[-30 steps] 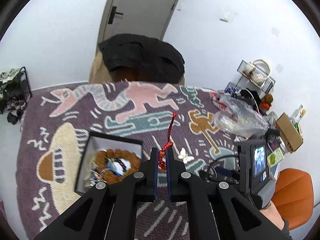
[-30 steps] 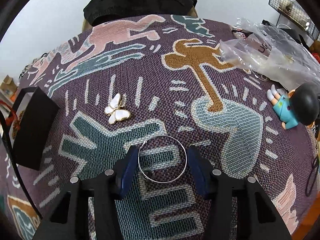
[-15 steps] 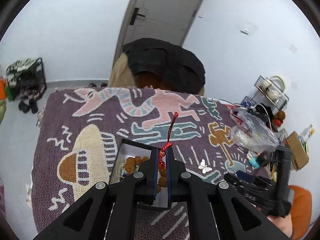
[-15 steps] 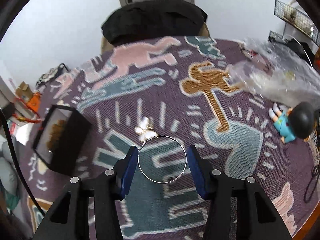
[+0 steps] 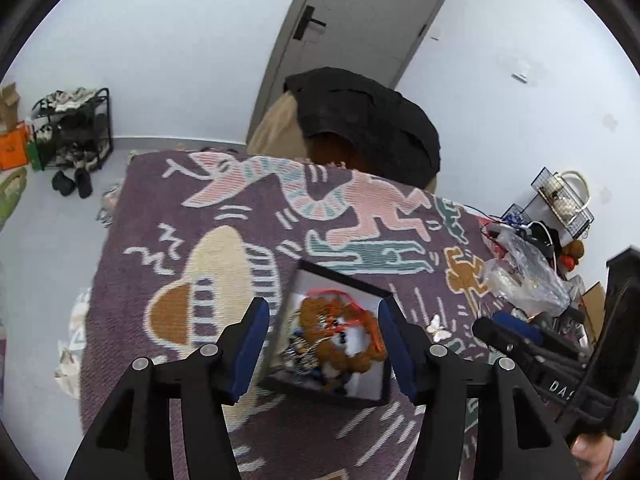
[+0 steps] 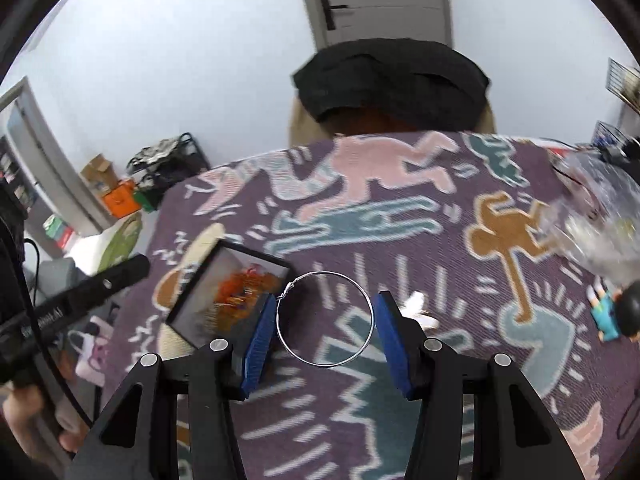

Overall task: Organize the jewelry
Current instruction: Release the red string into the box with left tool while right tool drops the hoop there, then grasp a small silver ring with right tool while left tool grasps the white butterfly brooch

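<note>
The left tool (image 5: 322, 332) is being held over an open black box (image 5: 288, 320) that is sitting just below the middle of the left wrist view. Its jaws are opening, and nothing is being pressed between the blue pads (image 5: 248, 344). Inside the box a brown beaded bracelet (image 5: 340, 340) and a red cord (image 5: 352, 308) are lying on a white lining, mixed with smaller pieces too blurred to be told apart. The box is resting on a purple patterned cloth (image 5: 160, 208) that is covering the surface.

In the right wrist view, a large silver hoop earring (image 6: 325, 318) is being gripped across its width by the right tool (image 6: 325, 324), one pad touching each side of the ring. The hoop is being carried in the air above the cloth, at the lower middle of the frame, with its clasp toward the upper left. The box is showing just left of the hoop, tilted in the picture.

A white butterfly ornament (image 5: 438, 326) is lying on the cloth just to the right of the box, and is being partly hidden behind the right pad in the right wrist view. A small figurine (image 6: 618, 310) in blue is lying at the right edge of that view, below a crumpled clear plastic bag (image 6: 600, 232). A chair draped with a black garment (image 5: 360, 120) is standing behind the surface, at the top middle of both views.
</note>
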A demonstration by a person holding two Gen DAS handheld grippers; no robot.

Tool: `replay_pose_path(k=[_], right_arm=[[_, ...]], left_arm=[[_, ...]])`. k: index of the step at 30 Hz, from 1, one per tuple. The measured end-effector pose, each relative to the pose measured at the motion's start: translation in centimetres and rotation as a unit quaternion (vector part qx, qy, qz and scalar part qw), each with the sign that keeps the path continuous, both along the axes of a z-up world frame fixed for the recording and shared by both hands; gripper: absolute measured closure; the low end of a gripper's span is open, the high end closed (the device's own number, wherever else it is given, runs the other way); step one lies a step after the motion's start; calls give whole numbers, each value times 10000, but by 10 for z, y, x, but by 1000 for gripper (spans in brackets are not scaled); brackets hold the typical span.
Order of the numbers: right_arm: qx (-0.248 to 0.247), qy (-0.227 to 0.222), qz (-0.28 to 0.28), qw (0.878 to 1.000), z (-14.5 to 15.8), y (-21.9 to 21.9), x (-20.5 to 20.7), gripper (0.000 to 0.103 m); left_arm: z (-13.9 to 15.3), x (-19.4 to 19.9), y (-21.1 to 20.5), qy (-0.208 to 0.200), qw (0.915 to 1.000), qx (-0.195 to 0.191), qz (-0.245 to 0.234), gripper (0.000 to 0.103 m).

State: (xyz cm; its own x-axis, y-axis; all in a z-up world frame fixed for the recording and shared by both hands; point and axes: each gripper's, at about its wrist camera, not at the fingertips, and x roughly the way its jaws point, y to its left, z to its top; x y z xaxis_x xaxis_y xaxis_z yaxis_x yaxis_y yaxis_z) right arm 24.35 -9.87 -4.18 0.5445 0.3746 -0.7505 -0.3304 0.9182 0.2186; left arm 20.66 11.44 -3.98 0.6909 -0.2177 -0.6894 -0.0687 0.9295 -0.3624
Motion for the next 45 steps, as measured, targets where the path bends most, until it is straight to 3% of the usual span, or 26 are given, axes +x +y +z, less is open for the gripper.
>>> replay_pose_path(k=[14,17,19,28,45], right_arm=[[283,141,657,9973,3,78,9,51],[338,246,787,9960,0,85,11,48],[435,329,834,9950,-1,85,10,38],[472,217,445,9977,0,33,-3,35],[483,204,-435,9977,-10,-95,-26,35]], left_arm=[[-1,-31,50,8,9993,121,356,44],[1,-35,54,-24,9990,160,419,29],[3,-38,55,-124,9988,187,446,22],[7,-35,37,-225,9992,192,280,20],[8,-18,-57,-191,9976,391,-542,20]])
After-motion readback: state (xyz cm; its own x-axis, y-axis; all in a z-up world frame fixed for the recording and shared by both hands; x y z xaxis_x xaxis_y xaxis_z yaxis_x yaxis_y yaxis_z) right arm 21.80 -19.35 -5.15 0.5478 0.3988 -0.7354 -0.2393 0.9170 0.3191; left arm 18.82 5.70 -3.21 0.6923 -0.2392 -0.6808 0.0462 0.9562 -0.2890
